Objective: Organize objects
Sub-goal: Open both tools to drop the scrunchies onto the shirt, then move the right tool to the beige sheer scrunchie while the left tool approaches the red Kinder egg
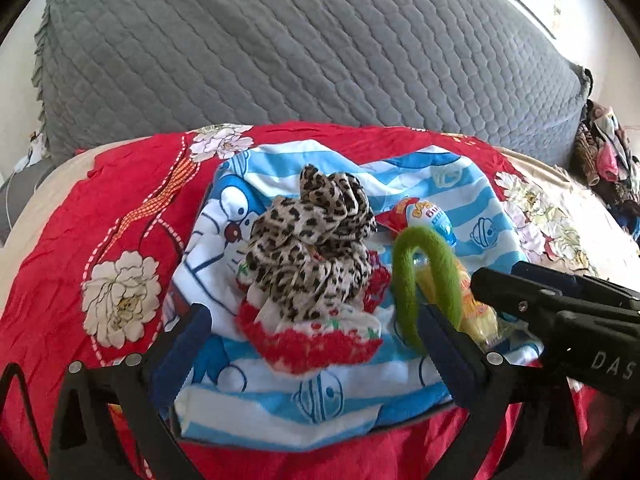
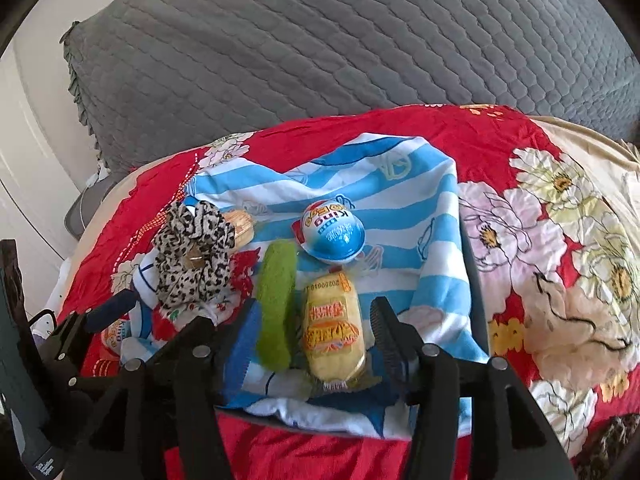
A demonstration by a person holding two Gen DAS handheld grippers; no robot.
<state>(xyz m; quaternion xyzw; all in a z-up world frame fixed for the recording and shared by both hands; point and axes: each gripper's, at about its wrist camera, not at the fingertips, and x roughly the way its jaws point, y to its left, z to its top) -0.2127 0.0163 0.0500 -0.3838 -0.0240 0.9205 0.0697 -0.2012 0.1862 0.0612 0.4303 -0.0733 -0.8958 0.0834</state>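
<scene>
A blue-and-white striped cartoon cloth [image 1: 288, 384] [image 2: 400, 184] lies on the red floral bed sheet [image 1: 100, 216]. On it sit a leopard-print scrunchie [image 1: 312, 240] [image 2: 192, 256], a red-and-white frilly cloth [image 1: 316, 340], a green fuzzy hair band [image 1: 412, 280] [image 2: 276, 308], a yellow wrapped snack [image 2: 334, 328] [image 1: 476, 308] and a blue toy egg [image 2: 332, 232] [image 1: 432, 216]. My left gripper [image 1: 316, 344] is open around the frilly cloth and scrunchie. My right gripper [image 2: 316, 332] is open, with the green band and the snack between its fingers.
A grey quilted pillow [image 1: 300, 44] [image 2: 340, 32] lies behind the sheet. A pile of clothes [image 1: 604, 160] sits at the far right. A second egg toy [image 2: 116, 336] and a wrapped snack [image 2: 244, 224] lie at the cloth's left side.
</scene>
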